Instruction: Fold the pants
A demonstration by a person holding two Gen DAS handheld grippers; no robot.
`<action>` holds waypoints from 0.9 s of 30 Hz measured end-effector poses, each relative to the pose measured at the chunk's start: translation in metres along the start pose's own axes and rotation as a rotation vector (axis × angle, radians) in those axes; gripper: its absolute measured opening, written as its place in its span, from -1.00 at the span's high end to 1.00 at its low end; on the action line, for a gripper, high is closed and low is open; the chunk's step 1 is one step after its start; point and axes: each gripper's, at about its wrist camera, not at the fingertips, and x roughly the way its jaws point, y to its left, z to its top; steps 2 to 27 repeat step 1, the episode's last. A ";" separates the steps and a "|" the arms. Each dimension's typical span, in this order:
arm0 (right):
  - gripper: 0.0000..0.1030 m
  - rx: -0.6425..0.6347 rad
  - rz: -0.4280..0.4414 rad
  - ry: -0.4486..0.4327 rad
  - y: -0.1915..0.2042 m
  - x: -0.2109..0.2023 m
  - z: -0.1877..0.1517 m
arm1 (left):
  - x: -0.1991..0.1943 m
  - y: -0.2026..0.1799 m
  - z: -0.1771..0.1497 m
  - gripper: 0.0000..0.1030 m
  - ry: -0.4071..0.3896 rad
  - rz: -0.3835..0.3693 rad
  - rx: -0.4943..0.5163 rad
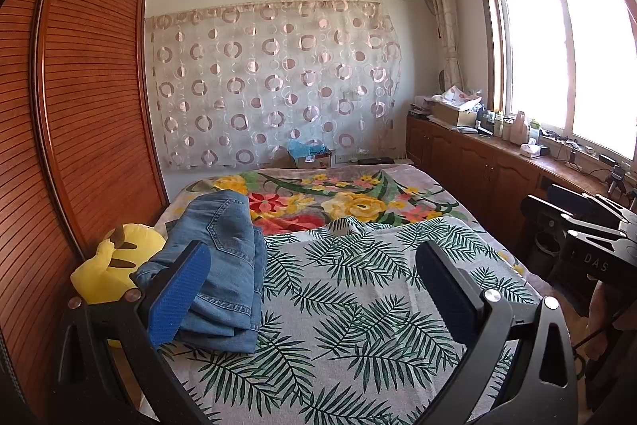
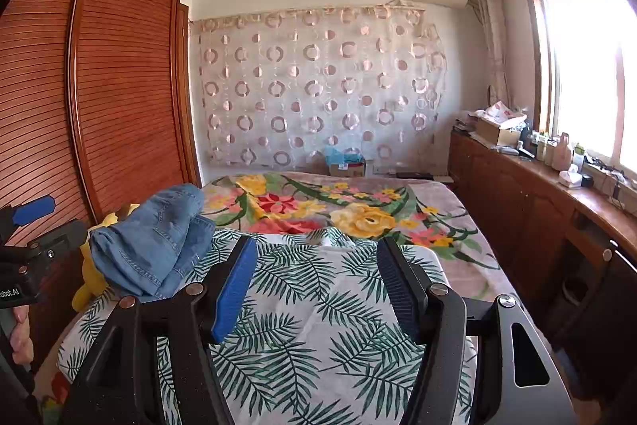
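Note:
Blue denim pants (image 1: 223, 261) lie folded in a stack on the left side of the bed, on the palm-leaf sheet (image 1: 358, 305). They also show in the right wrist view (image 2: 155, 245), at the bed's left edge. My left gripper (image 1: 314, 289) is open and empty, held above the bed just right of the pants. My right gripper (image 2: 314, 285) is open and empty, above the middle of the sheet and apart from the pants. The right gripper also shows at the right edge of the left wrist view (image 1: 589, 222), and the left gripper at the left edge of the right wrist view (image 2: 32, 222).
A yellow plush toy (image 1: 115, 265) sits between the pants and the slatted wooden wardrobe (image 1: 79, 106). A floral blanket (image 1: 350, 198) covers the far half of the bed. A low wooden cabinet (image 1: 477, 166) with clutter runs under the window on the right.

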 end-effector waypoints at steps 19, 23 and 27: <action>-0.25 0.000 0.000 0.000 0.000 0.001 0.000 | 0.000 0.000 0.000 -1.00 0.001 0.001 0.001; -0.25 0.000 0.000 0.000 0.000 0.001 0.000 | 0.000 0.000 0.000 -1.00 0.001 0.001 0.001; -0.25 0.000 0.000 0.000 0.000 0.001 0.000 | 0.000 0.000 0.000 -1.00 0.001 0.001 0.001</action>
